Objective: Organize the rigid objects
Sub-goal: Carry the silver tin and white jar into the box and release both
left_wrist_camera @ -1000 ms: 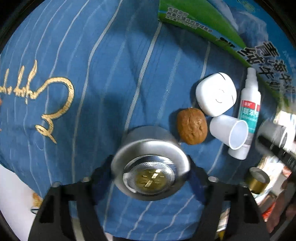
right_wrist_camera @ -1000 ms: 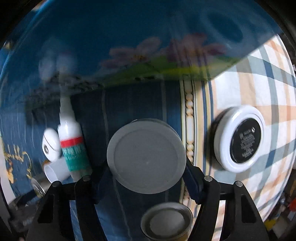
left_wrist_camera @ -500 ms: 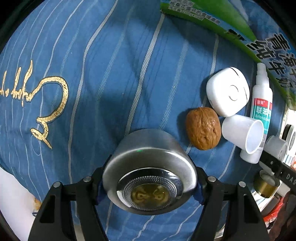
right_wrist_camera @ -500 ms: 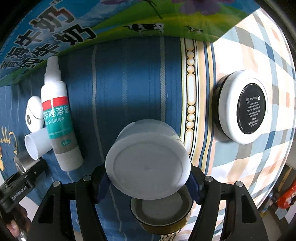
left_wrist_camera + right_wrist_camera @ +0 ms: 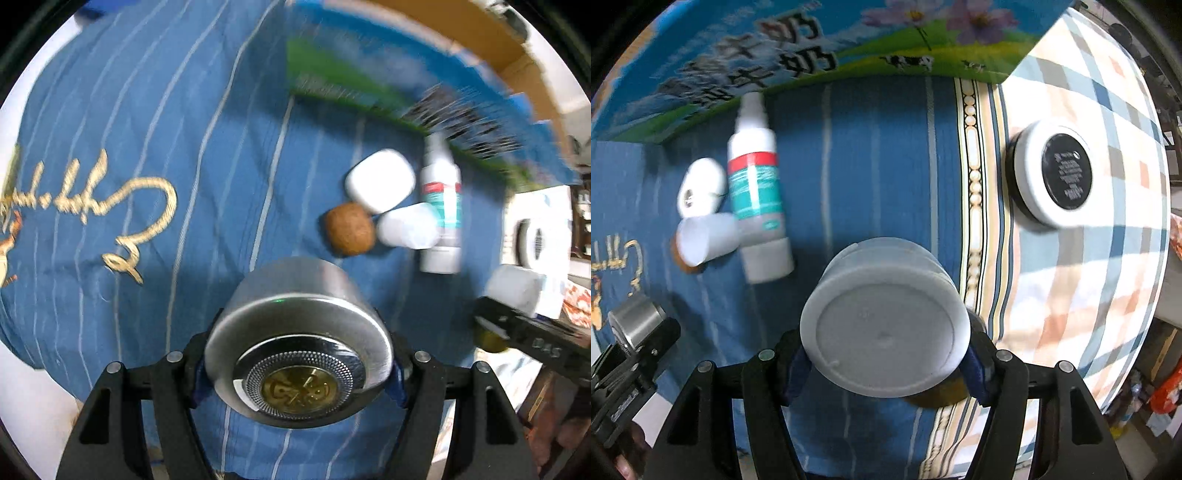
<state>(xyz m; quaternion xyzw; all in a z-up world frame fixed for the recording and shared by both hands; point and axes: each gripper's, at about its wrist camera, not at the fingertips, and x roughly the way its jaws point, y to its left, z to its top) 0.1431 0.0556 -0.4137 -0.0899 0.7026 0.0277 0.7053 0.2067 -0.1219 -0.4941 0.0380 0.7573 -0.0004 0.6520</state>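
Four small things lie bunched on the blue striped cloth (image 5: 155,110) ahead of the left gripper (image 5: 299,365): a walnut (image 5: 349,229), a white rounded case (image 5: 380,180), a white cap (image 5: 408,230) on its side, and a spray bottle (image 5: 755,188) lying flat, nozzle towards the printed milk carton (image 5: 798,55); the cap touches both walnut and bottle. The left gripper pinches a silver round shaver (image 5: 299,343), its mesh head facing the camera; the right gripper (image 5: 886,363) pinches a white tub (image 5: 886,321), flat end towards the camera, with a gold-rimmed jar (image 5: 942,393) partly hidden below it. A white-rimmed black-topped compact (image 5: 1052,173) rests on the checked cloth (image 5: 1089,277), well apart.
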